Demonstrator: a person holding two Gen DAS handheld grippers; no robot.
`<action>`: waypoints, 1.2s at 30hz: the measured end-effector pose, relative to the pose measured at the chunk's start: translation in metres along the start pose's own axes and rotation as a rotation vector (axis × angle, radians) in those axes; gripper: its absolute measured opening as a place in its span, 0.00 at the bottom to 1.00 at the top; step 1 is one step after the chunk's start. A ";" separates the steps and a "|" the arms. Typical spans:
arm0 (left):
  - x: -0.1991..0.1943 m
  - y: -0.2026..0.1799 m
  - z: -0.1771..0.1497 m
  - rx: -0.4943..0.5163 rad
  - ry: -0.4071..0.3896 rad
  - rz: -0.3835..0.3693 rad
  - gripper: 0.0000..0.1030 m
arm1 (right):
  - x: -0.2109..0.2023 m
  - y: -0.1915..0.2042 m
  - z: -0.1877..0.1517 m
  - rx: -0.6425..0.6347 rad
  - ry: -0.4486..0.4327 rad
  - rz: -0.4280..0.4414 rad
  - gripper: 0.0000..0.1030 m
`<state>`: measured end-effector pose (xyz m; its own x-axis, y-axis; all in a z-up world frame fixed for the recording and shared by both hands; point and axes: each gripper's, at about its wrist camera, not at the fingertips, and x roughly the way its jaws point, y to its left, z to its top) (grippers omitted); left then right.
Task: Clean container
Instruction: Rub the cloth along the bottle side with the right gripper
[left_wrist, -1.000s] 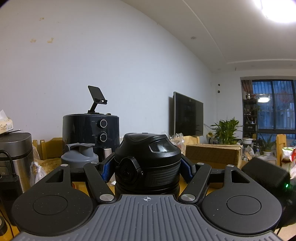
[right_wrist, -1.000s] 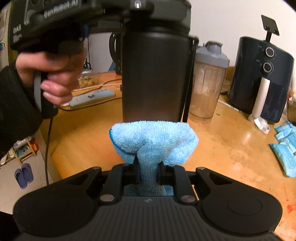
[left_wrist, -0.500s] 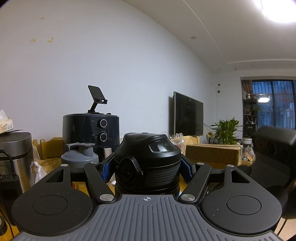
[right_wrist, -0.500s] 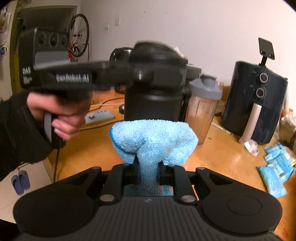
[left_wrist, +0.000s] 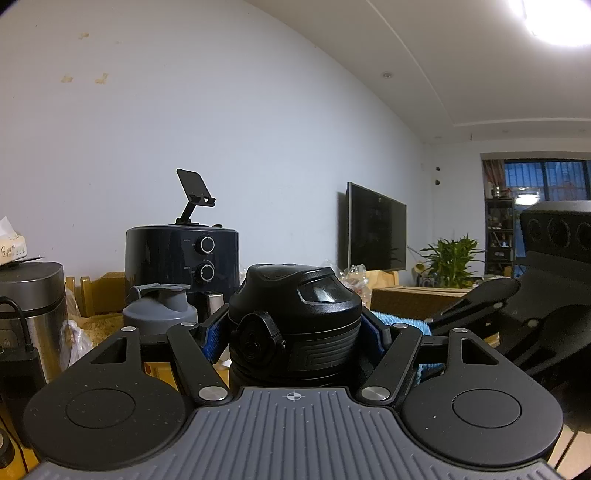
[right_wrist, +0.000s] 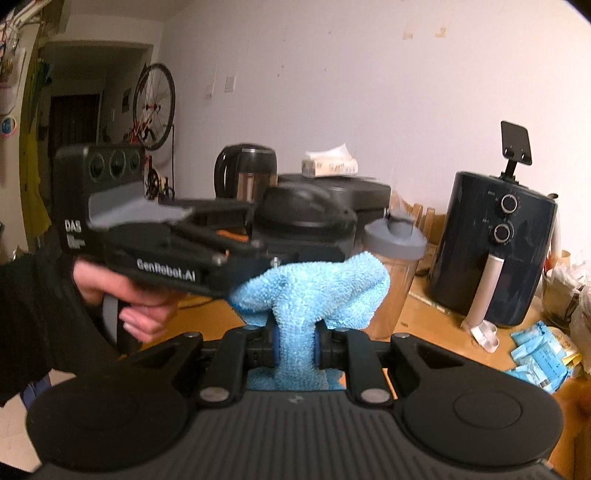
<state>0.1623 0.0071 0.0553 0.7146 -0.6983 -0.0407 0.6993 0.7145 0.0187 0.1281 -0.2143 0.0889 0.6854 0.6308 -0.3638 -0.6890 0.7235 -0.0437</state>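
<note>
A black insulated container (left_wrist: 295, 325) with a domed lid stands upright between the blue pads of my left gripper (left_wrist: 293, 332), which is shut on its upper body. In the right wrist view the same container (right_wrist: 306, 221) is held by the left gripper (right_wrist: 258, 254) in a person's hand (right_wrist: 129, 295). My right gripper (right_wrist: 295, 343) is shut on a folded light-blue cloth (right_wrist: 314, 291). The cloth's top bulges just under the container's lid, against its side. A strip of the cloth (left_wrist: 399, 319) shows behind the container in the left wrist view.
On the wooden table (right_wrist: 424, 317) stand a clear shaker bottle with a grey lid (right_wrist: 395, 243), a dark air fryer (right_wrist: 495, 251), a kettle (right_wrist: 245, 171) and a steel cooker (left_wrist: 29, 295). Blue packets (right_wrist: 539, 362) lie at the right. The right gripper's body (left_wrist: 546, 295) fills the left wrist view's right side.
My right gripper has risen with the cloth from the container's lower body up to just under its lid. The left gripper and container have stayed still.
</note>
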 end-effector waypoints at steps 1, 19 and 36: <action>0.000 0.000 0.000 -0.001 0.000 0.000 0.66 | -0.001 0.000 0.001 0.003 -0.012 -0.001 0.11; -0.005 -0.005 -0.001 0.008 -0.006 0.001 0.66 | 0.000 0.005 -0.012 -0.023 -0.010 -0.025 0.10; -0.007 -0.010 -0.005 0.009 0.015 0.004 0.66 | 0.045 0.000 -0.068 0.028 0.187 0.031 0.13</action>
<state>0.1505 0.0050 0.0500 0.7175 -0.6944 -0.0551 0.6963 0.7172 0.0280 0.1435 -0.2050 0.0096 0.6065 0.5912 -0.5317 -0.7004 0.7137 -0.0053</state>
